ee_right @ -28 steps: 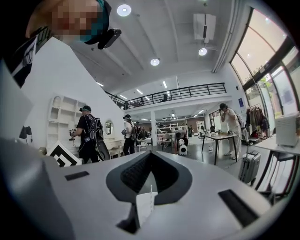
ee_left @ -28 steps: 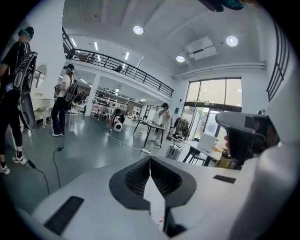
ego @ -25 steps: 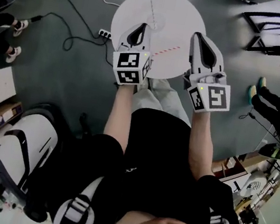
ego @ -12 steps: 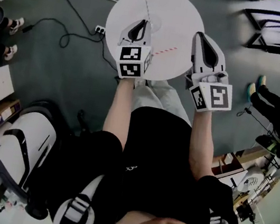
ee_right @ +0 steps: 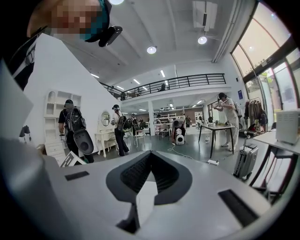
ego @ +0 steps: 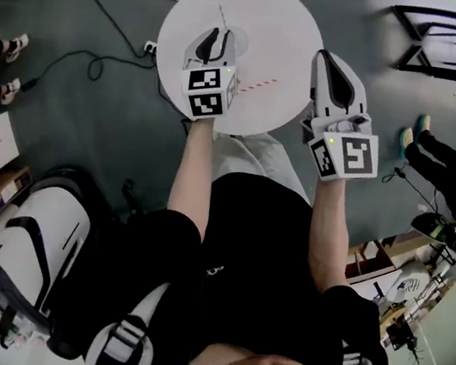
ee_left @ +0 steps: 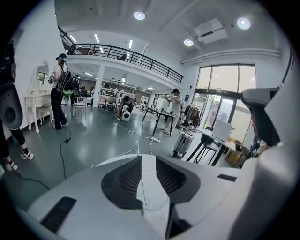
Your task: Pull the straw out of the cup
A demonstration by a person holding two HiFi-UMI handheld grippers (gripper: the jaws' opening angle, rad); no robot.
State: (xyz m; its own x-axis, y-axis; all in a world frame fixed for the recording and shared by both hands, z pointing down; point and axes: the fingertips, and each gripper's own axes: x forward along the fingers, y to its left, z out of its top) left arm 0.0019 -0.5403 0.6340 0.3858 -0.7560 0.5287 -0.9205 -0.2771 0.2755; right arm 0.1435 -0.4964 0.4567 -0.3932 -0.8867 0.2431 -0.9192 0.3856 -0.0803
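Observation:
On the round white table point(ego: 278, 20) stands a clear plastic cup point(ego: 232, 43) with a thin pale straw point(ego: 223, 19) rising from it. My left gripper point(ego: 211, 41) reaches onto the table and is shut on that cup. In the left gripper view the cup point(ee_left: 152, 197) fills the gap between the jaws and the straw point(ee_left: 138, 153) pokes up just beyond them. A red-and-white striped straw point(ego: 258, 85) lies flat on the table to the right. My right gripper point(ego: 329, 62) hovers at the table's right edge, shut and empty, its jaws meeting at the tips point(ee_right: 150, 153).
A power strip point(ego: 150, 47) and cables lie on the grey floor left of the table. Black frames point(ego: 428, 38) stand at the back right. A person's legs point(ego: 442, 158) are at the right. A white and black machine point(ego: 34, 239) sits at the lower left.
My left gripper has moved further onto the table and now has the cup between its jaws. The right gripper has hardly moved.

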